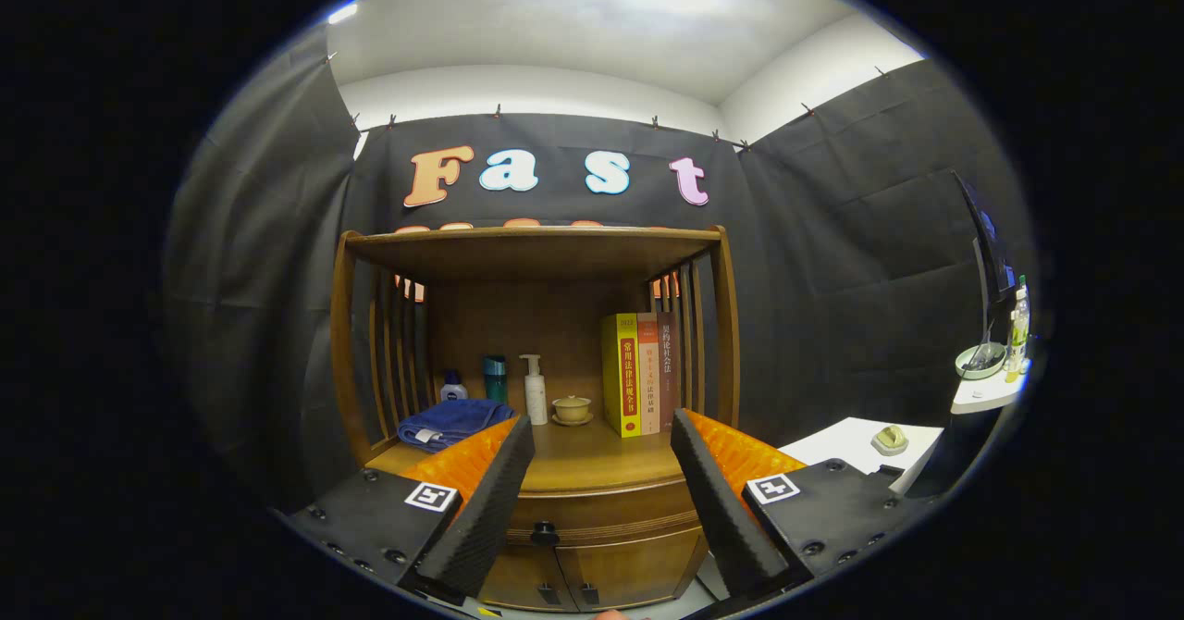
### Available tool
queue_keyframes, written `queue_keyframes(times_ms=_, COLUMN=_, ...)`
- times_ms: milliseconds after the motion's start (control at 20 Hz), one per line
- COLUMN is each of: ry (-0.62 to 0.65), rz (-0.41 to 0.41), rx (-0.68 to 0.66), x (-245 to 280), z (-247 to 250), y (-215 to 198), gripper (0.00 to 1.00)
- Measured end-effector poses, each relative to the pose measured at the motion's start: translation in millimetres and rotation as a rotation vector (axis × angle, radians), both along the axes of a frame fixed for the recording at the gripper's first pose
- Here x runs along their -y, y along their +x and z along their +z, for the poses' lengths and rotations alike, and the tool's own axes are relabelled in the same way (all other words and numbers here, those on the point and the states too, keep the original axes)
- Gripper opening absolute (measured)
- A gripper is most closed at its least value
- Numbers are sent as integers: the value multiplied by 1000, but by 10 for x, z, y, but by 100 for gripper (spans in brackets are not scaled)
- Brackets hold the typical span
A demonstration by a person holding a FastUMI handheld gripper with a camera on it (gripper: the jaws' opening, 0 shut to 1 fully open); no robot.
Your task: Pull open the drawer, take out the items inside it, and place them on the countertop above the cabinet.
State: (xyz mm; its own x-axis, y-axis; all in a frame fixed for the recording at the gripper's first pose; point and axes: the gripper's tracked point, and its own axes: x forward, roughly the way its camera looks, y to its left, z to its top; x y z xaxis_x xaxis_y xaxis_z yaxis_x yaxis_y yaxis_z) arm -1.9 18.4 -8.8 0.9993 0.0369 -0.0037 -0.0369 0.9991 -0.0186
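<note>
A wooden cabinet stands ahead of me with its drawer (pixel 601 514) pushed in; the dark knob (pixel 545 534) sits on the drawer front, low between my fingers. The countertop (pixel 592 458) above the drawer is bare in the middle. My gripper (pixel 601 435) is open, its fingers spread wide with nothing between them, some way back from the cabinet. The drawer's contents are hidden.
On the countertop lie a folded blue towel (pixel 453 421), a small bottle (pixel 453 386), a teal cup (pixel 495 378), a pump bottle (pixel 534 389), a small bowl (pixel 572 408) and books (pixel 640 372). A shelf (pixel 532 239) roofs it. Two doors (pixel 592 578) sit below. A white table (pixel 865 444) is right.
</note>
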Motion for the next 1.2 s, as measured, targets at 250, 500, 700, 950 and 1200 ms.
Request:
queue_keyframes(times_ms=250, ry=0, rz=0, rx=0, x=-4, z=1, y=-5, gripper=98)
queue_keyframes(times_ms=500, ry=1, rz=-3, rx=-4, x=8, z=-3, y=4, gripper=98)
queue_keyframes(times_ms=700, ry=-2, rz=-2, rx=-5, x=-2, z=-10, y=-3, gripper=98)
queue_keyframes(times_ms=950, ry=-2, rz=-4, rx=-9, x=-13, z=-30, y=-2, gripper=98)
queue_keyframes(times_ms=1200, ry=-3, rz=-7, rx=-7, x=1, z=-7, y=-1, gripper=98)
